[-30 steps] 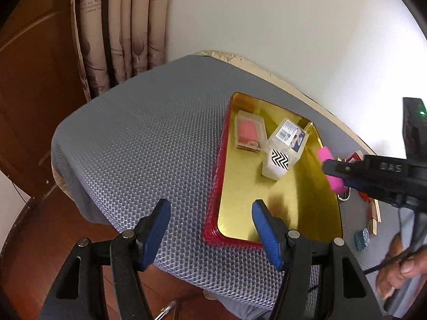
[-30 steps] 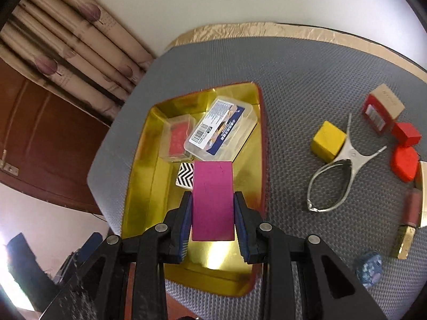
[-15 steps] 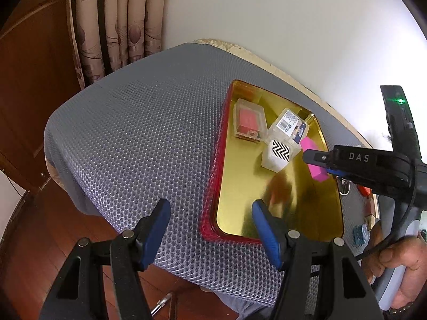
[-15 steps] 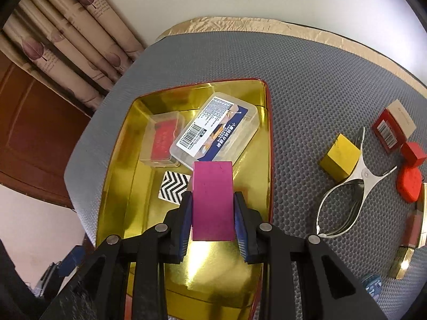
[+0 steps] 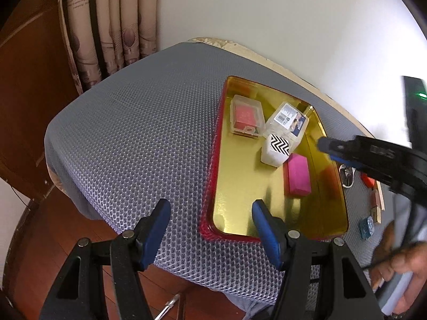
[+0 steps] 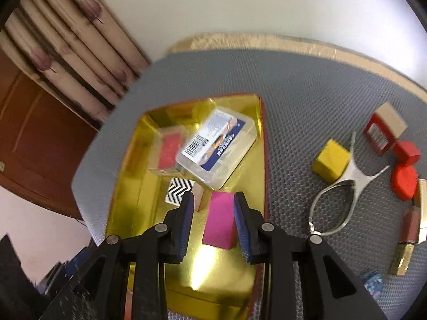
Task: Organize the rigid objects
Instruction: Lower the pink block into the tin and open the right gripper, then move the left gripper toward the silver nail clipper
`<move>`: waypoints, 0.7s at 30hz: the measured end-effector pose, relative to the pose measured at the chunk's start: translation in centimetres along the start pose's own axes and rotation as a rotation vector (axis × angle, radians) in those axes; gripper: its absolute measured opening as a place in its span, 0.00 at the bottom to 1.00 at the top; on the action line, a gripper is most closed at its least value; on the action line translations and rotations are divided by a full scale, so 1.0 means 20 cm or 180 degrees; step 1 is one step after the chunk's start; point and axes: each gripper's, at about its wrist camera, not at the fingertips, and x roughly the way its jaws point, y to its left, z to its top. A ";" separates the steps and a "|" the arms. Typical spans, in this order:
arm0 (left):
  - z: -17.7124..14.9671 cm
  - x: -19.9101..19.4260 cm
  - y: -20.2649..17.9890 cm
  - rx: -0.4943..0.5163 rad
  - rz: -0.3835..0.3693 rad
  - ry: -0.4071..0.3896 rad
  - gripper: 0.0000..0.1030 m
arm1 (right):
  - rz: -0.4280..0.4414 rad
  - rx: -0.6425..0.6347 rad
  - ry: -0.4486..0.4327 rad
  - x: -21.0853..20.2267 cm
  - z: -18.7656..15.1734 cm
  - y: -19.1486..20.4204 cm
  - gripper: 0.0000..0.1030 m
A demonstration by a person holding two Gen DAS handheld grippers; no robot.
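The gold tray (image 5: 210,165) (image 6: 138,186) with a red rim holds a clear box with a red card (image 5: 246,118) (image 6: 168,150), a labelled clear box (image 5: 288,118) (image 6: 216,146) and a zigzag-patterned white block (image 5: 277,149) (image 6: 177,190). A pink block (image 5: 297,174) (image 6: 220,220) lies flat on the tray floor beside them. My right gripper (image 6: 213,200) (image 5: 324,144) hovers over it, jaws opening, pads off the block. At the tray's near left corner my left gripper (image 5: 209,208) stands open and holds nothing.
On the grey mesh mat right of the tray lie a yellow cube (image 6: 331,162), metal tongs (image 6: 341,194), a red box (image 6: 381,130), red pieces (image 6: 404,178), a lipstick (image 6: 408,226) and a small blue item (image 6: 372,284). A person's hand (image 5: 400,264) grips the right handle.
The pink block has left the right gripper's pads and now rests on the tray floor. The right jaws have parted and drawn back from it. The left gripper has barely moved.
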 end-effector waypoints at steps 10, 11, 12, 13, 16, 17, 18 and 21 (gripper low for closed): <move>-0.03 -0.05 -0.11 0.0355 0.0171 -0.0162 0.63 | -0.1095 -0.0118 -0.0909 -0.49 -0.37 -0.42 0.62; -0.04 -0.05 -0.12 0.0385 0.0187 -0.0173 0.63 | -0.1213 -0.0081 -0.0921 -0.51 -0.39 -0.49 0.62; -0.05 -0.06 -0.13 0.0419 0.0202 -0.0188 0.63 | -0.1365 0.0001 -0.0924 -0.55 -0.43 -0.59 0.62; -0.05 -0.06 -0.15 0.0456 0.0221 -0.0208 0.63 | -0.1472 0.0071 -0.0920 -0.57 -0.46 -0.66 0.62; -0.08 -0.07 -0.19 0.0594 0.0316 -0.0265 0.63 | -0.1800 0.0332 -0.0892 -0.65 -0.55 -0.93 0.62; -0.09 -0.07 -0.22 0.0661 0.0346 -0.0280 0.63 | -0.1889 0.0407 -0.0890 -0.68 -0.58 -1.00 0.64; -0.10 -0.07 -0.23 0.0710 0.0370 -0.0291 0.63 | -0.2011 0.0479 -0.0885 -0.70 -0.61 -1.08 0.69; -0.13 -0.07 -0.30 0.0886 0.0451 -0.0345 0.63 | -0.2309 0.0620 -0.0910 -0.75 -0.68 -1.27 0.75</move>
